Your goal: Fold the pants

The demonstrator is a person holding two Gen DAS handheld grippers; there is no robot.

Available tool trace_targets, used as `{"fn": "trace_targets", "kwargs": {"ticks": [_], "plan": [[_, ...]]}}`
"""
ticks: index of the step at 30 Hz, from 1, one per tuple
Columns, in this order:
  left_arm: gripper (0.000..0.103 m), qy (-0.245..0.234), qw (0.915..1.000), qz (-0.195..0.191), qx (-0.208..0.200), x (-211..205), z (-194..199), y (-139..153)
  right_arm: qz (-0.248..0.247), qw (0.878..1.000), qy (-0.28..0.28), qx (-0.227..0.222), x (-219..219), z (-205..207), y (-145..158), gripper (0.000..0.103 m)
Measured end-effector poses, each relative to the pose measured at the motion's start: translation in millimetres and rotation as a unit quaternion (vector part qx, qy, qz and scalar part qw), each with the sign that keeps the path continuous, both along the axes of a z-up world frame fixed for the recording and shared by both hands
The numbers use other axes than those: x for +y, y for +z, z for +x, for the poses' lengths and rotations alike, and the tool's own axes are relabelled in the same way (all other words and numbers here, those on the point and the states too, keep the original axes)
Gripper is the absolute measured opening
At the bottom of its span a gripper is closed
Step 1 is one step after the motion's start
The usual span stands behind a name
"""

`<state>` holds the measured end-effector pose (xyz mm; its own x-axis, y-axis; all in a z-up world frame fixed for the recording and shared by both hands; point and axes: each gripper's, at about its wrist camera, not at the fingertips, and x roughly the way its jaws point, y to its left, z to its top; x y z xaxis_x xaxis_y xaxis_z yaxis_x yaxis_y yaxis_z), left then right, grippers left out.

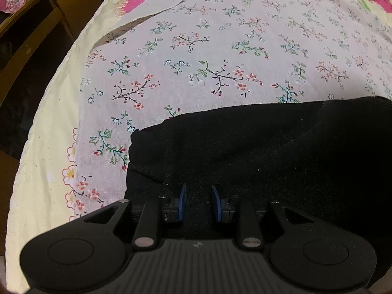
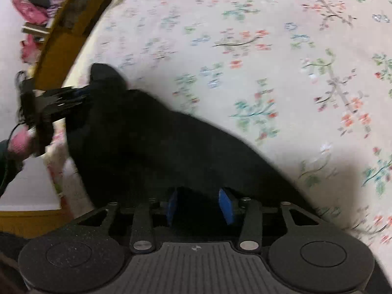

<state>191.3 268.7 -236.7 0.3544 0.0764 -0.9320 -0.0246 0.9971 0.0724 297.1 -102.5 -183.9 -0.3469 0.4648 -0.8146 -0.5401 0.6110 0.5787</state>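
Nearest, the left hand-held gripper (image 1: 199, 202) points down at the black pants (image 1: 269, 152), blue pads narrowly apart with dark cloth between; whether they pinch it I cannot tell. The right hand-held gripper (image 2: 199, 204) likewise. Beyond, the floral sheet (image 1: 220, 49) lies bare to the bed's edge and the wooden shelf (image 1: 36, 24).

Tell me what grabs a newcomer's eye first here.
The black pants stand out, a dark heap low on the floral bedsheet. Each claw, left claw and right claw, shows blue pads over that fabric. A yellow wooden frame edges the bed at far left.
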Motion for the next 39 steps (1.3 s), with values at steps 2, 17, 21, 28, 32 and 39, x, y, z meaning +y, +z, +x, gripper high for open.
{"fn": "trace_targets", "kwargs": {"ticks": [2,17,21,28,32,39], "plan": [[0.036,-0.006,0.9999,0.009,0.008,-3,3,-1,-0.022,0.999,0.034,-0.036,3,-15,6,0.029],[0.036,-0.040,0.9975,0.046,-0.035,-28,-29,33,-0.080,0.966,0.061,-0.239,-15,-99,70,0.029],[0.036,-0.078,0.9952,0.009,-0.059,-68,-52,54,-0.118,0.947,0.125,-0.270,-35,-128,72,0.029],[0.039,-0.257,0.9607,-0.064,-0.083,-206,-73,56,-0.128,0.916,0.195,-0.327,-38,-168,44,0.029],[0.039,-0.347,0.9318,-0.030,-0.102,-272,-84,39,-0.130,0.867,0.280,-0.392,-45,-186,26,0.033],[0.039,-0.381,0.9191,0.033,-0.093,-310,-78,17,-0.096,0.880,0.239,-0.398,-50,-167,10,0.016]]}}
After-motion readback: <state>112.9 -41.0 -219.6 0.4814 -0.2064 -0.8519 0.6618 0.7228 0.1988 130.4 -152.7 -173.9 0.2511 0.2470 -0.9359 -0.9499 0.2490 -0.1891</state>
